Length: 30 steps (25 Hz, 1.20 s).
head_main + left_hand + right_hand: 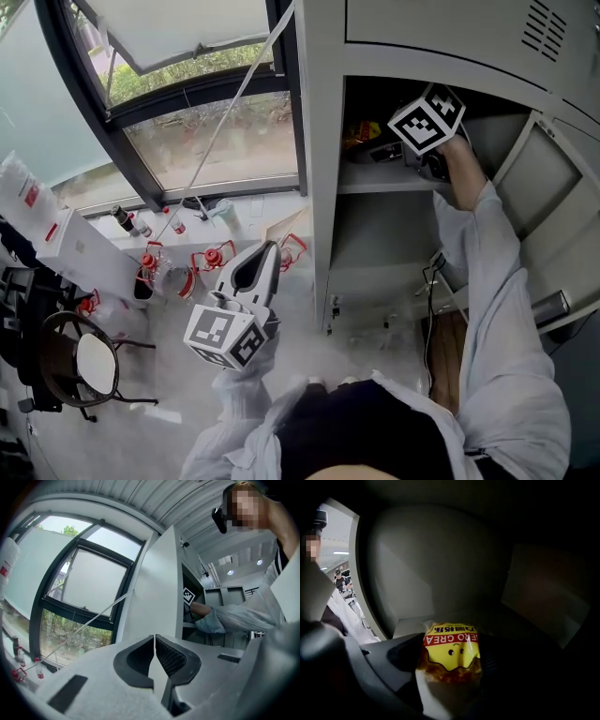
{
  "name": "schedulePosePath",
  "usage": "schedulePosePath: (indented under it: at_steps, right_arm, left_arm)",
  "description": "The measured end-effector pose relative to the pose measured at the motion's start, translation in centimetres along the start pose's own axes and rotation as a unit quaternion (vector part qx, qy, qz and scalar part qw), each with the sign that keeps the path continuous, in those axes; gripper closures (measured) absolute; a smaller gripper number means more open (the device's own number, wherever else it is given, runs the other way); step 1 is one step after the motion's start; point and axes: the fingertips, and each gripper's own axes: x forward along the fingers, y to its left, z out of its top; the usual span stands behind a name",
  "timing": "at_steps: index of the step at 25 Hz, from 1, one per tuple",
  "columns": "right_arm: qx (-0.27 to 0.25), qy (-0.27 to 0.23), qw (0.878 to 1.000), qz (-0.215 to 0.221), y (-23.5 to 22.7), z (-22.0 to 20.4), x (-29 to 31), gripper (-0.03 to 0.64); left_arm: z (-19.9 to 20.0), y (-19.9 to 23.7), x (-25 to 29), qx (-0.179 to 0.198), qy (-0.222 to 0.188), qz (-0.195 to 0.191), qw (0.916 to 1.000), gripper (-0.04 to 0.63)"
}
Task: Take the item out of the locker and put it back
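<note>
A large window (197, 141) with a dark frame fills the far left of the scene, and green plants (159, 75) show behind its glass. A thin white cord (230, 108) runs slanted across it. On the sill below stand some small bottles (125, 221). Near the sill, on the pale floor (309, 347), are three objects with red wire handles (214, 258); what they are cannot be told. At the left stands a white box (70, 244) with red marks. Nearer is a chair (94, 364) with a dark frame and a round white seat. At the right a black cable (428, 319) runs down beside a strip of wooden floor (448, 352). The ceiling (140, 498) is ribbed, with round lights (259, 562) far off.
</note>
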Motion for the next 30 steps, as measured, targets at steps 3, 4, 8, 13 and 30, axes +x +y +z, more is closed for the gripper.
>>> schedulePosePath:
  at_steps: [3,4,8,13,30]
  right_arm:
    - [-0.003,-0.002,1.0,-0.003,0.2,0.1,0.0,0.264]
    - [-0.004,-0.001,1.0,-0.005,0.3,0.2,0.0,0.265]
    - [-0.018,0.0,1.0,-0.019,0.3,0.2,-0.2,0.275]
    - [-0.067,0.002,0.995,-0.073,0.6,0.4,-1.2,0.288]
    - [-0.109,-0.126,0.957,-0.238,7.4,3.0,-10.5,0.296]
  left_arm:
    - [0.0,-0.2,-0.1,0.0,0.0,-0.002,1.0,0.58]
    - [0.0,-0.3,-0.1,0.0,0.001,-0.003,1.0,0.58]
    - [-0.4,-0.7,-0.1,0.007,0.007,-0.002,1.0,0.58]
    - [-0.5,-1.5,-0.4,0.007,0.006,-0.014,0.9999,0.58]
    - [-0.5,-4.6,-0.2,0.012,0.016,-0.075,0.997,0.58]
